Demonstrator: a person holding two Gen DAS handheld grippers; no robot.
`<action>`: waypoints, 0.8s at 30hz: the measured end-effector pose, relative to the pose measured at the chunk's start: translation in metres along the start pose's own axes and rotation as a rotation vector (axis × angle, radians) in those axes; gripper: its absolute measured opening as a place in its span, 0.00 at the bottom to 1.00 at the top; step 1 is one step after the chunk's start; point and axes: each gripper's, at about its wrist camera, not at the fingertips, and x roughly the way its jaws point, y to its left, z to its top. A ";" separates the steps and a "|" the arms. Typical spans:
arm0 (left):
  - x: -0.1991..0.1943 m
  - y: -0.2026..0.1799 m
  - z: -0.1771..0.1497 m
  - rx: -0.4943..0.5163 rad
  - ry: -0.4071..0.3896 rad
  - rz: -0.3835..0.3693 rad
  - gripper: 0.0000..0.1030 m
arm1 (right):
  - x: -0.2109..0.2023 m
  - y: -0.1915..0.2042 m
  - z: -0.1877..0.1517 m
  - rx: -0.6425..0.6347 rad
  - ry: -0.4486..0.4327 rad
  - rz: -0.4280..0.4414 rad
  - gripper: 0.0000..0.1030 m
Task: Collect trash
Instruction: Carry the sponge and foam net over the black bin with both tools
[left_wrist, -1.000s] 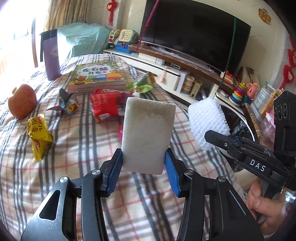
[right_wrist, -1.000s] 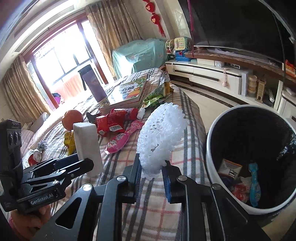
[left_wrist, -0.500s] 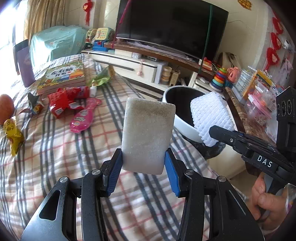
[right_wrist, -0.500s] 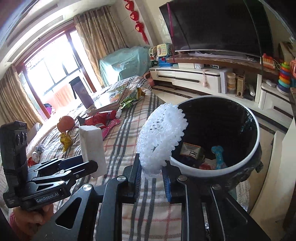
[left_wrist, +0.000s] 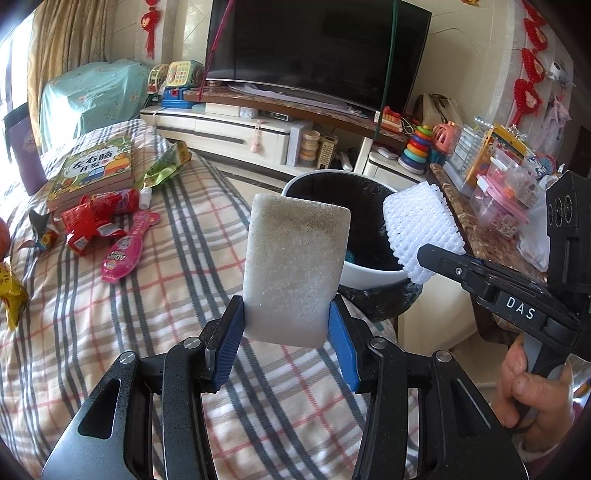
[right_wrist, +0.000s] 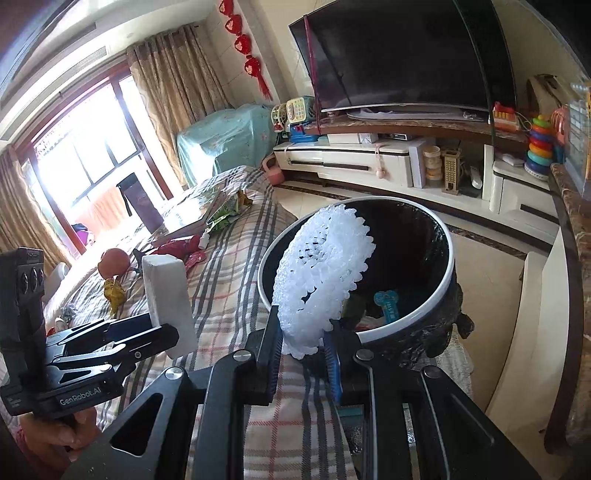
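My left gripper (left_wrist: 286, 332) is shut on a dirty white sponge block (left_wrist: 295, 258), held upright above the plaid bed just short of the trash bin (left_wrist: 365, 275). It also shows in the right wrist view (right_wrist: 168, 295). My right gripper (right_wrist: 304, 343) is shut on a white foam fruit net (right_wrist: 321, 277), held at the bin's near rim (right_wrist: 406, 321). The net also shows in the left wrist view (left_wrist: 421, 232). The bin is white-rimmed with a black liner and holds some wrappers (right_wrist: 388, 304).
On the plaid bed (left_wrist: 110, 332) lie red wrappers (left_wrist: 92, 221), a pink packet (left_wrist: 127, 249), a green bag (left_wrist: 166, 166), a yellow wrapper (left_wrist: 11, 291), a book (left_wrist: 94, 170) and an apple (right_wrist: 114, 260). A TV stand (right_wrist: 369, 162) and a brown counter (left_wrist: 491, 243) stand beyond the bin.
Both grippers have swung right from over the bed toward the bin, still holding their items. The foam net is now at the bin's rim and the sponge is closer to it.
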 end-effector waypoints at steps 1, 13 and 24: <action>0.001 -0.003 0.002 0.003 0.002 -0.001 0.44 | 0.000 -0.002 0.000 0.000 0.001 -0.003 0.21; 0.015 -0.029 0.021 0.053 0.001 -0.027 0.44 | 0.000 -0.024 0.009 0.004 0.001 -0.029 0.21; 0.034 -0.043 0.037 0.078 0.018 -0.041 0.44 | 0.009 -0.037 0.021 0.001 0.010 -0.032 0.21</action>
